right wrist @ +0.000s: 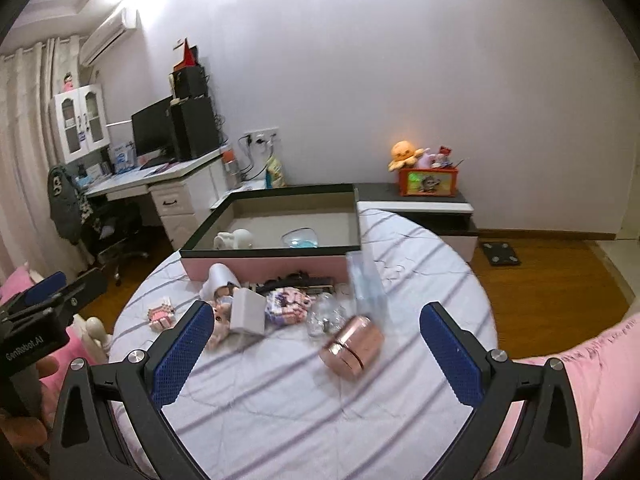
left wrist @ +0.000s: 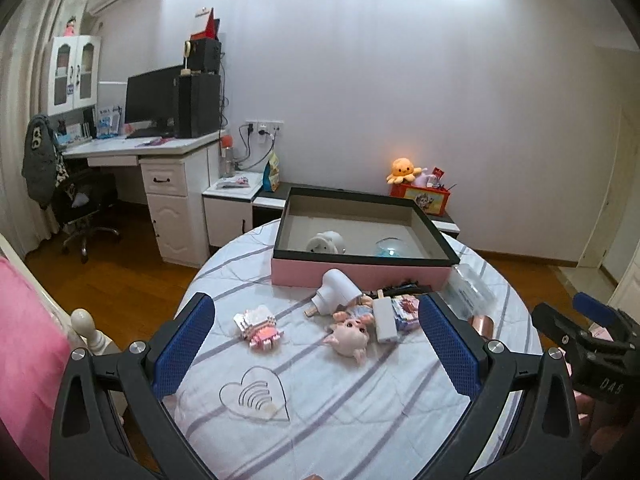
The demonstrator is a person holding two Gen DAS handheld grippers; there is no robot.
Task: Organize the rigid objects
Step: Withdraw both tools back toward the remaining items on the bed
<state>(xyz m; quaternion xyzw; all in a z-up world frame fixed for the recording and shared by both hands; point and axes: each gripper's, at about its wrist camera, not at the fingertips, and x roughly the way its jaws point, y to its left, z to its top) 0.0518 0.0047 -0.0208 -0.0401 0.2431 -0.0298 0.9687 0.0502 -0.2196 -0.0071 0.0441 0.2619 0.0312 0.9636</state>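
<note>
A pink box with a dark rim (left wrist: 352,268) (right wrist: 264,266) stands open at the back of the round table and holds a white figure (left wrist: 326,242) and a clear blue item (left wrist: 390,248). In front of it lie a pink block toy (left wrist: 260,326), a white hair dryer (left wrist: 338,290), a pink doll head (left wrist: 348,338), a white block (right wrist: 249,312), a rose-gold tin (right wrist: 352,346) and a clear case (right wrist: 366,284). My left gripper (left wrist: 316,350) is open above the toys. My right gripper (right wrist: 316,354) is open above the tin.
The table has a striped cloth (right wrist: 300,408) with a clear heart-shaped piece (left wrist: 256,398) near its front. A desk with monitor (left wrist: 152,100) stands at the left. A low cabinet with a red box (right wrist: 428,182) stands by the wall. A pink pillow (right wrist: 580,380) lies at the right.
</note>
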